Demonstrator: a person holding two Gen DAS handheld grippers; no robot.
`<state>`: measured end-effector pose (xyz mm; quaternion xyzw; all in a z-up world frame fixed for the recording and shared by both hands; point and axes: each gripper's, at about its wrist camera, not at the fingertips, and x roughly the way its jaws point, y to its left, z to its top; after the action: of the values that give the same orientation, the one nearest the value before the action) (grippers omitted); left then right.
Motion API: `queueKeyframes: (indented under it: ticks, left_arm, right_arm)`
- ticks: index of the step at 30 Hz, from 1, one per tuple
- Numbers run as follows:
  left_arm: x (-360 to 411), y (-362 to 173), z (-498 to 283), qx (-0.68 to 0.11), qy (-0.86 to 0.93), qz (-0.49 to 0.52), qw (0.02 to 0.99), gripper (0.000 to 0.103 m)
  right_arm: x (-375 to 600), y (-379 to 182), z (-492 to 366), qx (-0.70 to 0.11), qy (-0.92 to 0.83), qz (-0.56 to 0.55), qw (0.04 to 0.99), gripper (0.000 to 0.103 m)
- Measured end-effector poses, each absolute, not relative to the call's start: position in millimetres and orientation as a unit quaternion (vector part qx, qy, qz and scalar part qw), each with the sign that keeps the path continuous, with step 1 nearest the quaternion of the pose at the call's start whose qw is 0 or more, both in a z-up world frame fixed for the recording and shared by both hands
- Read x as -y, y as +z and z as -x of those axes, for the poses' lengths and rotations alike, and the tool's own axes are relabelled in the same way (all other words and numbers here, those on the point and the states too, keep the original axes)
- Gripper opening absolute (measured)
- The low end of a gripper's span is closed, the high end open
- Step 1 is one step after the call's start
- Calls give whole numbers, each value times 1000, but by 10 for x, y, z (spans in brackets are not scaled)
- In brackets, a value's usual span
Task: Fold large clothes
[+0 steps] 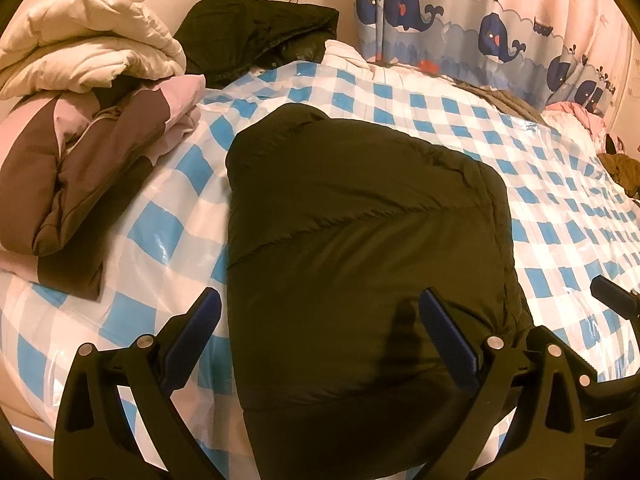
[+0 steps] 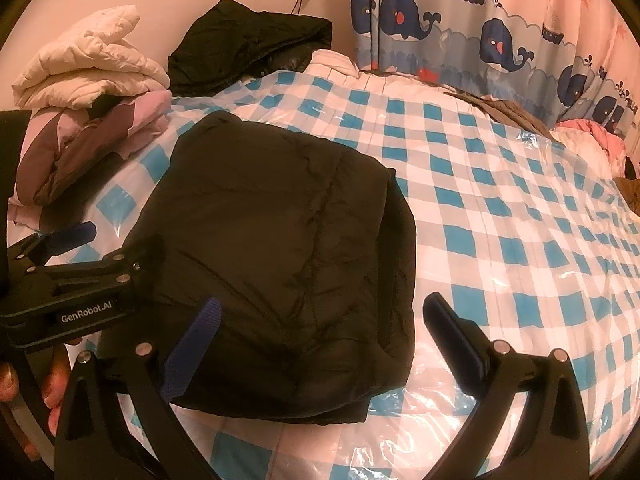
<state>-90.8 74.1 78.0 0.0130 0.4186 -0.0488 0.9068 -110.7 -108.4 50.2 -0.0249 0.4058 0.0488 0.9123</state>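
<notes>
Left wrist fisheye is looking down on a black puffer jacket [image 1: 360,240] that is lying folded into a thick rectangular bundle on the bed [image 1: 560,216], on top of a glossy blue-and-white checked cover [image 1: 168,224]. The left gripper [image 1: 320,304] is hovering over the near end of the jacket with its jaws standing wide apart and gripping nothing; one blue-padded finger is sitting over the checked cover by the jacket's left edge, the other over the dark fabric.

From the right wrist view, the right gripper [image 2: 320,312] is likewise spread wide and empty, one finger over the jacket's near right part and the other over the bare cover beside it. The left gripper [image 2: 76,236] is showing at the left edge of this view, its black body just beside the jacket's left side, and a hand [image 2: 48,384] is gripping its handle below.

Near the wall, a cream quilted coat [image 1: 88,28] is resting on a pink-and-brown garment [image 1: 92,152], both stacked at the bed's far left, well apart from the jacket. Another black garment [image 1: 256,28] is lying crumpled beside them against the wall. A whale-print curtain [image 1: 460,16] is hanging along the far right side of the bed.
</notes>
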Motion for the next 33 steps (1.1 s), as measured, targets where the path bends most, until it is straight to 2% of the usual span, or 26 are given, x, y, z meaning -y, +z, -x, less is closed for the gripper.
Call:
queueKeyframes:
  ticks: [33]
  left_arm:
    - [-680,808,903,-411,-47,-28,910,95]
  right_arm:
    - [1102,488,960,-407,56,18,911,98]
